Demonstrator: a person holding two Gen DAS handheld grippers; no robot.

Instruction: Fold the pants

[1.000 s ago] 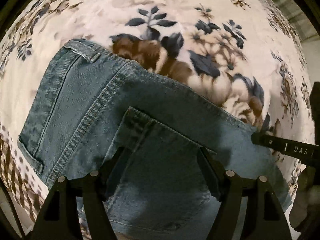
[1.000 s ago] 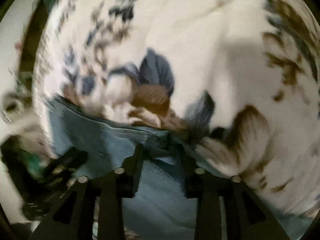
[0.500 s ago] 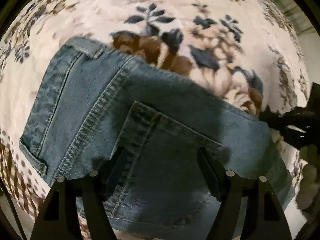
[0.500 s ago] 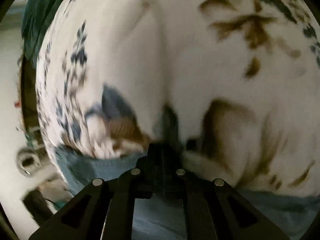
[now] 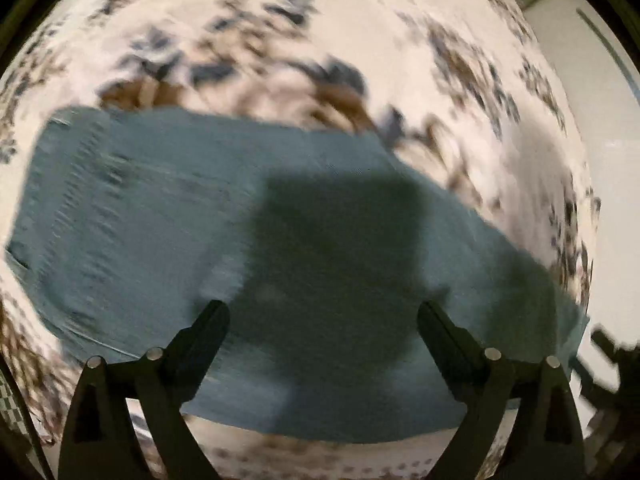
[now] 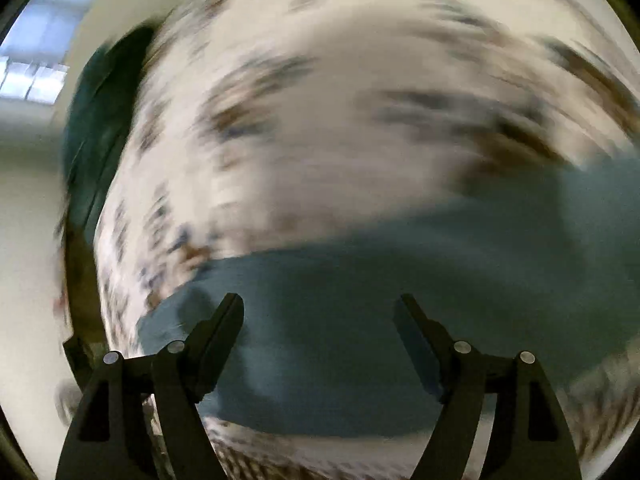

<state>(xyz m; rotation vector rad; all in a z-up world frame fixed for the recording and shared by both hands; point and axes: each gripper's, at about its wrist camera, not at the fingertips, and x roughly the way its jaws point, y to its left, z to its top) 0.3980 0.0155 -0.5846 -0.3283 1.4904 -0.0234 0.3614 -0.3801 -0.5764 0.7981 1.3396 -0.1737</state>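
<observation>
Since half a second ago your right gripper [image 6: 319, 308] has let go: its black fingers were pinched together at the edge of the denim, and now they're spread wide with nothing between them. Your left gripper [image 5: 322, 314] has lifted back too, since the back pocket and stitching that filled its view are now farther off and smeared by motion blur. Its fingers were wide apart before and they're still wide apart, holding nothing.

The folded blue denim pants [image 5: 224, 216] are lying flat on the cream bedspread with the brown and navy floral print [image 5: 360, 20]. From the left wrist camera you see them as a broad blue slab running across the middle of the view from the left edge down toward the lower right, with a dark shadow of your tool falling over the centre. The near edge of the denim sits just past the fingertips, with a strip of patterned cover showing below it.

From the right wrist camera the pants [image 6: 400, 300] fill the lower middle and run up toward the right edge, and the floral cover [image 6: 320, 100] spreads out above. Everything's badly blurred here, so seams and pockets can't be made out. There's a dark green shape [image 6: 96, 120] at the left edge of the bed, too smeared to say what it is.
</observation>
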